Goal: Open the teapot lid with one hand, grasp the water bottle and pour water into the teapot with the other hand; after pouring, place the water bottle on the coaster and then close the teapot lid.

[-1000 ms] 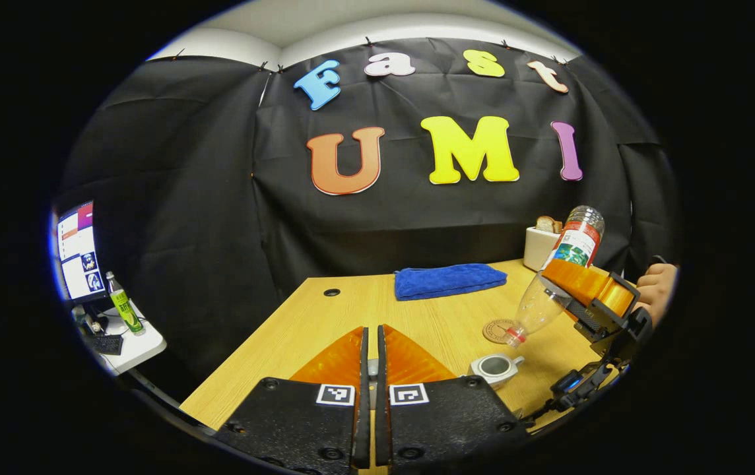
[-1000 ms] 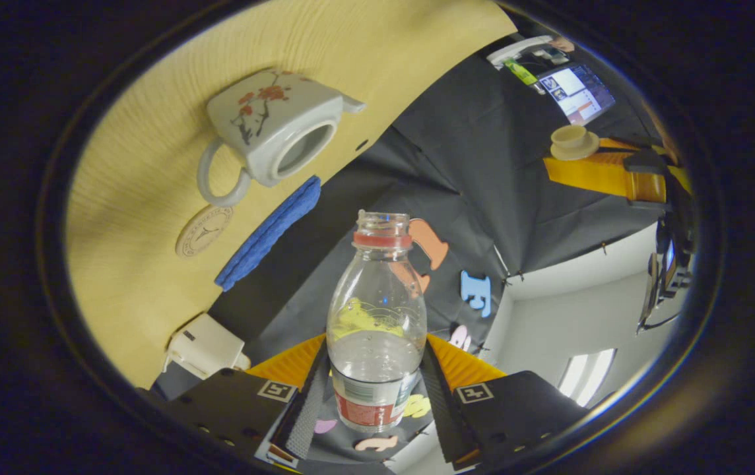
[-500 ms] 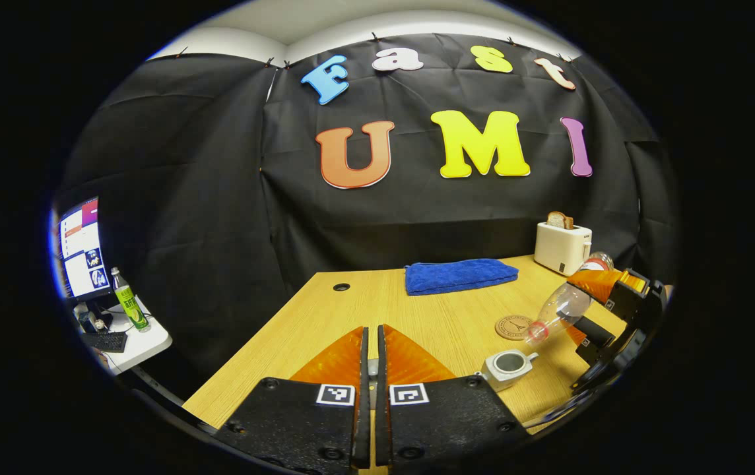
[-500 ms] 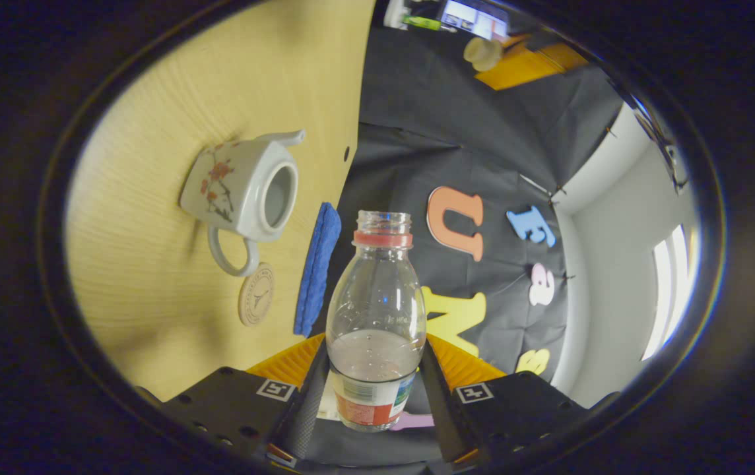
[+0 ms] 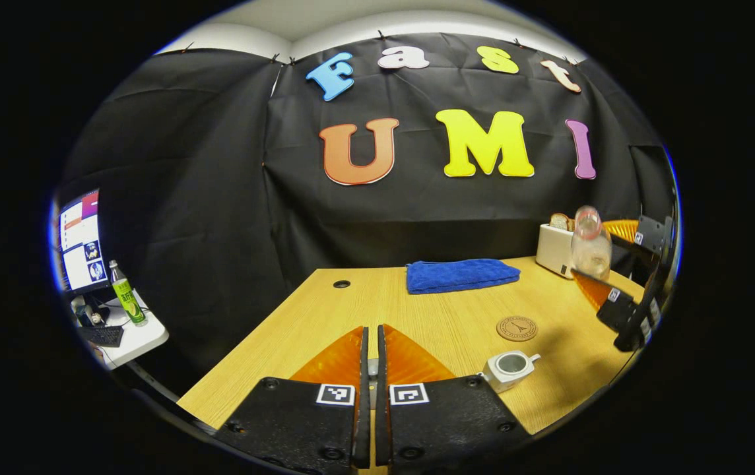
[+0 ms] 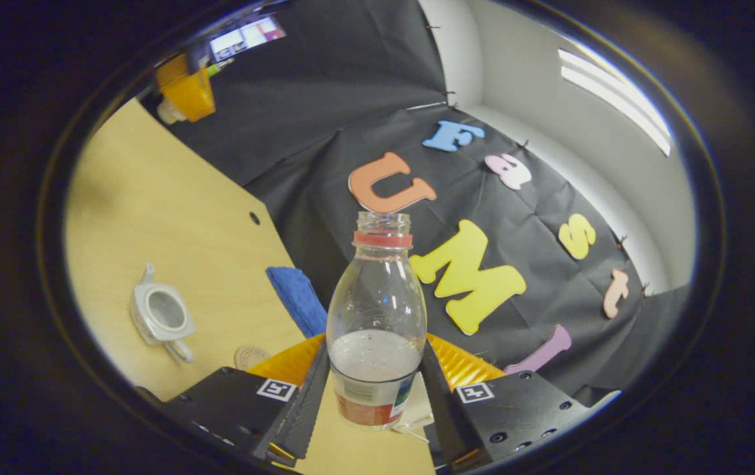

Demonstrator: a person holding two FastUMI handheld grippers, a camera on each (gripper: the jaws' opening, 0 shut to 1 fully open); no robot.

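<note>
Bottle [image 5: 590, 243] in left gripper view: at 3 o'clock, near upright, off the counter [image 5: 417, 323], clamped in the right tongs [image 5: 615, 277]. Toaster [image 5: 554, 249] right behind it with bread in the slot. Teapot [image 5: 508, 369] at 5 o'clock on the counter, mouth open, no lid on. Coaster [image 5: 517, 328] just past the teapot toward the wall, bare. Blue towel [image 5: 462, 274] folded near the counter's far edge. Left tongs [image 5: 369, 369] at 6 o'clock, fingers nearly together with a thin slit between; something small sits in the slit, can't tell what from here. Monitor [image 5: 79, 241] and a green bottle [image 5: 125, 301] on a side table at 9 o'clock.

Right gripper view: bottle [image 6: 376, 330] dead centre, mouth uncapped, pointing to 12 o'clock, water in the lower part. Right tongs [image 6: 377, 389] clamped on its labelled lower body, one finger each side. Teapot [image 6: 160, 318] at 9 o'clock on the counter [image 6: 153, 218], open. Coaster [image 6: 251, 357] at 7 o'clock, partly behind the tongs, well apart from the bottle. Towel [image 6: 295, 298] just left of the bottle. Left tongs [image 6: 176, 109] at 11 o'clock, high over the counter edge, holding the pale lid [image 6: 167, 113].
</note>
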